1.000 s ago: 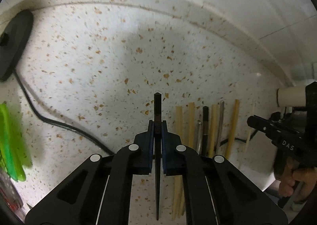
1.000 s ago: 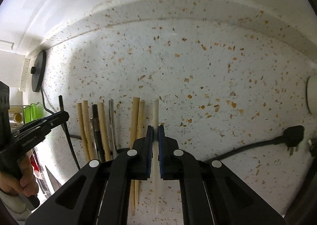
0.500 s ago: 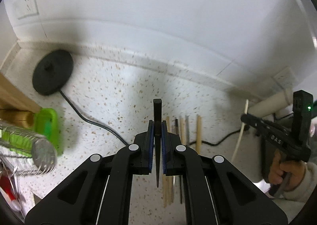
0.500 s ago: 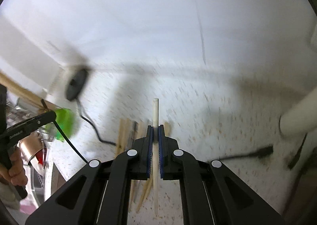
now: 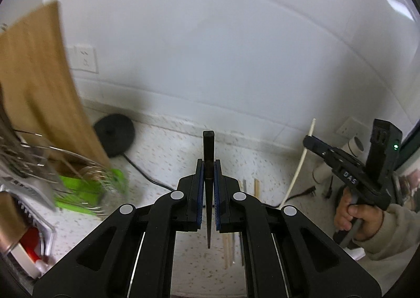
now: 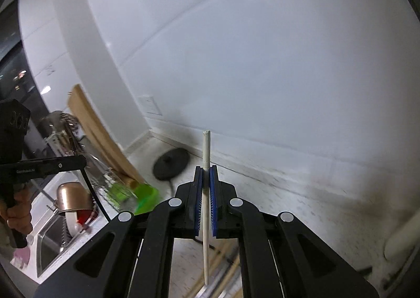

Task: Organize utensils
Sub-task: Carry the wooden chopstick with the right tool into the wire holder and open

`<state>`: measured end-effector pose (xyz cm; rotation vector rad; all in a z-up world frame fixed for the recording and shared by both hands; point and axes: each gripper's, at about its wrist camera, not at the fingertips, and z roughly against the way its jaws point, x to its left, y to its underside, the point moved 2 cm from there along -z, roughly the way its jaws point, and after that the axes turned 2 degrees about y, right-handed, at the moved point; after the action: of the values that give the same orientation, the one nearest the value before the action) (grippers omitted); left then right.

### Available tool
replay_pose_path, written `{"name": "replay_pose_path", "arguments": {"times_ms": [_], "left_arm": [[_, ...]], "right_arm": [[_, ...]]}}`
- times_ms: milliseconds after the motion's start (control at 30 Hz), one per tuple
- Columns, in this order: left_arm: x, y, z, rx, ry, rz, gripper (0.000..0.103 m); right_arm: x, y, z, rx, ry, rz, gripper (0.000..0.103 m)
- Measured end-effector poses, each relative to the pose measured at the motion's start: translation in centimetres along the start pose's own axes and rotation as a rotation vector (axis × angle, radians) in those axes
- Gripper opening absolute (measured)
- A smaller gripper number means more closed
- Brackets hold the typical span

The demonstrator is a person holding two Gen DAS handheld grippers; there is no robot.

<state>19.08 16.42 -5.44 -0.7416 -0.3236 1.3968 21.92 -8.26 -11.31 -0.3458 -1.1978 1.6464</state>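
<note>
Black and white chopsticks are being held, one in each claw, above the speckled desk.

Left wrist view: the left claw (image 5: 209,164) is gripping a black chopstick (image 5: 208,166) between its blue pads, thick end pointing up and away toward the white wall, thin tip hanging below the fingers. More chopsticks (image 5: 256,187) are lying on the desk (image 5: 168,156) beneath and just right of it. At right, a hand (image 5: 359,216) is holding the right claw (image 5: 311,140), which is carrying a white chopstick (image 5: 302,164). A wooden board (image 5: 36,93), a green item (image 5: 86,190) and a black disc (image 5: 114,134) are sitting at left, blurred.
Right wrist view: the right claw (image 6: 206,170) is clamping the white chopstick (image 6: 206,193), which is running upright between the pads. The left claw (image 6: 78,163) is showing at far left with the black chopstick (image 6: 93,191) angling down from it.
</note>
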Motion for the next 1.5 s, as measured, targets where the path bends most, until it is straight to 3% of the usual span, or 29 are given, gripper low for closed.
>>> {"name": "replay_pose_path", "arguments": {"times_ms": [433, 667, 967, 1233, 1500], "left_arm": [[4.9, -1.7, 8.9, -0.122, -0.068, 0.033, 0.005], [7.9, -3.5, 11.5, -0.189, -0.08, 0.06, 0.005], [9.8, -6.2, 11.9, -0.252, -0.125, 0.029, 0.006], [11.1, -5.9, 9.7, -0.247, -0.153, 0.027, 0.006], [10.8, -4.1, 8.7, -0.279, -0.191, -0.028, 0.006]], "right_arm": [[12.6, -5.8, -6.2, -0.093, -0.211, 0.143, 0.002], [18.2, -6.6, -9.8, -0.095, -0.289, 0.171, 0.002], [21.7, -6.9, -12.4, -0.086, -0.306, 0.178, 0.002], [23.3, -5.3, -15.9, -0.032, -0.302, 0.167, 0.002], [22.5, -2.3, -16.5, 0.027, -0.286, 0.174, 0.002]]}}
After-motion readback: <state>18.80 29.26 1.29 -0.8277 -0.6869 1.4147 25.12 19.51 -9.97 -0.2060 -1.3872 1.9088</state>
